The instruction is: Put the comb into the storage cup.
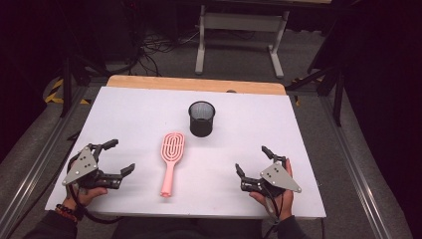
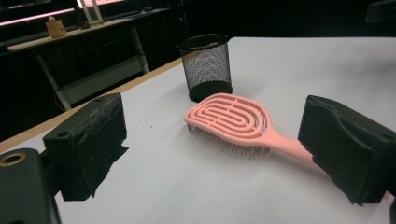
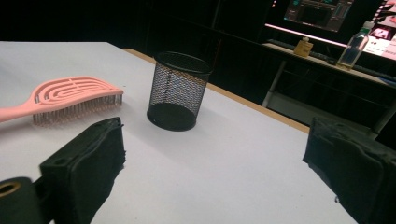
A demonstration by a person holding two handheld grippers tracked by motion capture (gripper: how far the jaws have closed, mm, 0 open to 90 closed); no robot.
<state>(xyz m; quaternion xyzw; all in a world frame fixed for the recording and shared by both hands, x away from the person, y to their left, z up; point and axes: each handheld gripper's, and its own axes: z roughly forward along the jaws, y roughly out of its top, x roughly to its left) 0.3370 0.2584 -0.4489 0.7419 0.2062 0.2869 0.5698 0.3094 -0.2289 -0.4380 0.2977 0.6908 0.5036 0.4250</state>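
A pink hairbrush (image 1: 170, 160) lies bristles-down in the middle of the white table (image 1: 129, 114), its handle toward the front edge. Behind it stands an upright black mesh cup (image 1: 201, 118). My left gripper (image 1: 122, 156) rests at the front left, open and holding nothing, left of the brush. My right gripper (image 1: 252, 160) sits at the front right, also open and holding nothing. The left gripper view has the hairbrush (image 2: 233, 120) and the cup (image 2: 206, 67) between its spread jaws. In the right gripper view the cup (image 3: 178, 90) stands ahead and the brush (image 3: 65, 97) lies to the left.
The table's wooden far edge (image 1: 196, 84) shows beyond the white surface. A white desk frame (image 1: 239, 35) and cables sit on the floor behind. Metal rails run along both sides of the table.
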